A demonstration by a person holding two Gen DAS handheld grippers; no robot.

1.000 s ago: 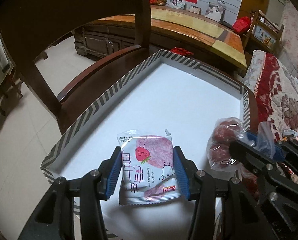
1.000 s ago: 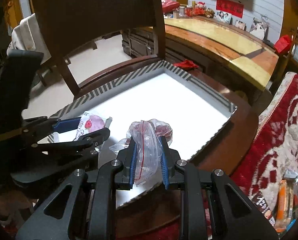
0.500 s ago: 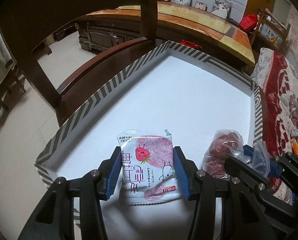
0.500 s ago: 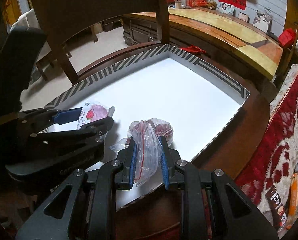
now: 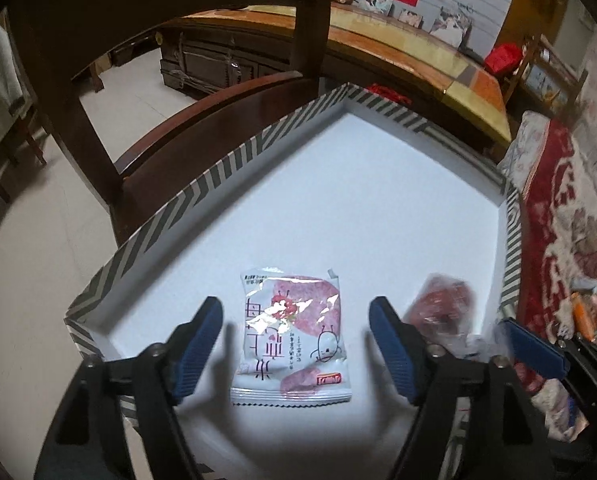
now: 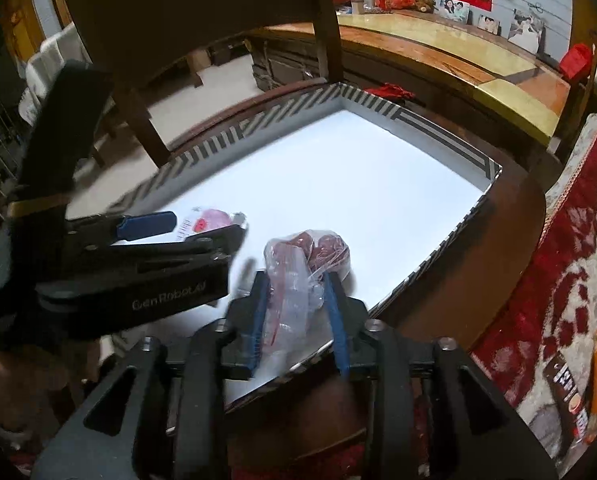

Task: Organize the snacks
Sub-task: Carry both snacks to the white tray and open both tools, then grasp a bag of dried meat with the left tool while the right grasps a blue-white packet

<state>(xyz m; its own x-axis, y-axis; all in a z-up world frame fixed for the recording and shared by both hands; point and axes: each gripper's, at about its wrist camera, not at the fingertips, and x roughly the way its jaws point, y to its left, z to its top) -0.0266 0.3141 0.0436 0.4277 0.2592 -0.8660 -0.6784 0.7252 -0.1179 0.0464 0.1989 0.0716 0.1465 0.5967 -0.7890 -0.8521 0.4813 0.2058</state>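
A white and pink strawberry snack packet (image 5: 292,336) lies flat on the floor of a white tray with a striped rim (image 5: 218,168). My left gripper (image 5: 294,312) straddles it with its jaws opening wide, and both blue pads stand clear of the packet. To the right lies a clear plastic bag of dark red snacks (image 5: 442,308). In the right wrist view that bag (image 6: 318,252) rests on the tray (image 6: 378,104), its neck between the parting pads of my right gripper (image 6: 296,304). The left gripper (image 6: 202,228) and the packet (image 6: 214,218) show at the left.
The tray sits on a dark round wooden surface (image 6: 478,280) in front of a wooden chair back (image 5: 178,20). A red patterned cloth (image 5: 570,220) at the right carries more snack packets (image 6: 566,396). A long wooden bench (image 6: 458,60) stands behind.
Both grippers have opened. The left pads let go of the strawberry packet and the right pads loosened from the bag's neck. Both snacks now lie on the tray floor.
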